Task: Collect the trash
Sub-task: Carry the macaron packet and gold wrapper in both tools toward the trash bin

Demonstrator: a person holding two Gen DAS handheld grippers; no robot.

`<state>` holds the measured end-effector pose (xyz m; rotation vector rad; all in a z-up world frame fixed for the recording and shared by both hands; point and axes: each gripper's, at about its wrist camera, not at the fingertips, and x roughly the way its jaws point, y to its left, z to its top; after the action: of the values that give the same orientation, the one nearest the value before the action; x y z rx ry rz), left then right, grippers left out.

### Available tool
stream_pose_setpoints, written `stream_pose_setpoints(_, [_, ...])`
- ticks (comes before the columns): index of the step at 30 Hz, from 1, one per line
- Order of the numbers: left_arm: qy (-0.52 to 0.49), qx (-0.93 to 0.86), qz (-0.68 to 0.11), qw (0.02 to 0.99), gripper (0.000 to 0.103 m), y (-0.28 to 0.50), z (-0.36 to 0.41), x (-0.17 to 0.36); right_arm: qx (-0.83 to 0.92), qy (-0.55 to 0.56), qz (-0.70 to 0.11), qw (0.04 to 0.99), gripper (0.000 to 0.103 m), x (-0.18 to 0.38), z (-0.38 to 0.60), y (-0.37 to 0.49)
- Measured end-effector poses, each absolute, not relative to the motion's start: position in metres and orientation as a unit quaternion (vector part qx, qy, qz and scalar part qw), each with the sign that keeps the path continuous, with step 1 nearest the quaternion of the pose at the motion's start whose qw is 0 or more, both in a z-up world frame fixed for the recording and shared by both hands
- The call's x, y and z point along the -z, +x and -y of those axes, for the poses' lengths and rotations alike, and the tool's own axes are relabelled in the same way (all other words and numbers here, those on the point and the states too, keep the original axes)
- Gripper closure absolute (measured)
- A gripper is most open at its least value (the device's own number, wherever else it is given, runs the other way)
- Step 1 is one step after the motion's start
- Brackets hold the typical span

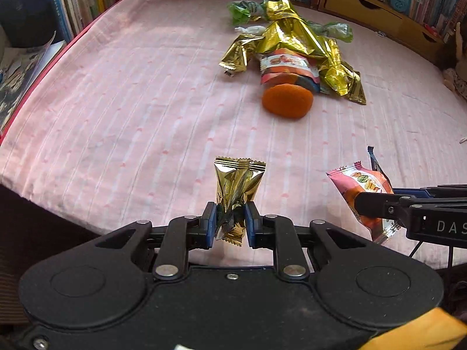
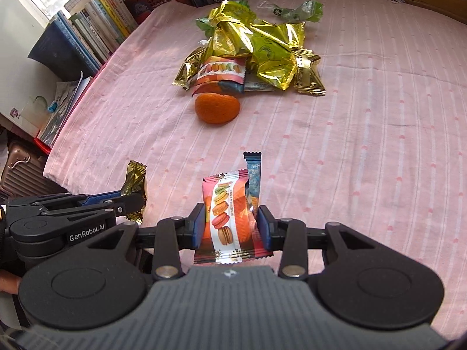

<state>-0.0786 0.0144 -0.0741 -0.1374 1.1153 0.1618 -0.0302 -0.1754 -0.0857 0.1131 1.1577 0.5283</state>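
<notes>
The gold wrapper (image 1: 238,186) sits right between the two blue pads of the left tongs (image 1: 230,221). The left tongs are squeezed almost shut on its lower half, and the crinkled top sticks up past the tips. The bottom edge hangs down behind the pads. It is shiny gold with zigzag ends.

The macaron wrapper (image 2: 230,218) is held the same way in the right tongs (image 2: 230,226). These tongs are closed part way, as wide as the packet, and pinch it on both sides. The packet is pink and orange with a white strip and little round cakes drawn on it. A blue wrapper (image 2: 253,175) is tucked behind it and pokes up above it.

The two tongs are side by side, close to each other, near the front edge of the tabletop (image 1: 116,102). The tabletop has a pink striped cloth on it. Between the tongs and the pile (image 1: 292,43) ahead there is a wide bare patch of cloth.

Far ahead of both tongs lies the pile of trash. It has big gold foil bags, green wrappers (image 1: 242,10) at the back, and one more cake packet. An orange peel (image 1: 287,99) lies at the near side of the pile, touching it.

Books (image 2: 99,26) stand along the far and left edges of the tabletop. A wooden drawer unit (image 1: 379,14) is at the far right.
</notes>
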Motion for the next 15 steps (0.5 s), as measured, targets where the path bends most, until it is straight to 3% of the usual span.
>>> stream_pose_setpoints(15, [-0.157,-0.173,-0.542,0.807,0.084,-0.167,-0.075,0.1,-0.347,-0.036,-0.562,0.75,0.06,0.101,0.09,-0.064])
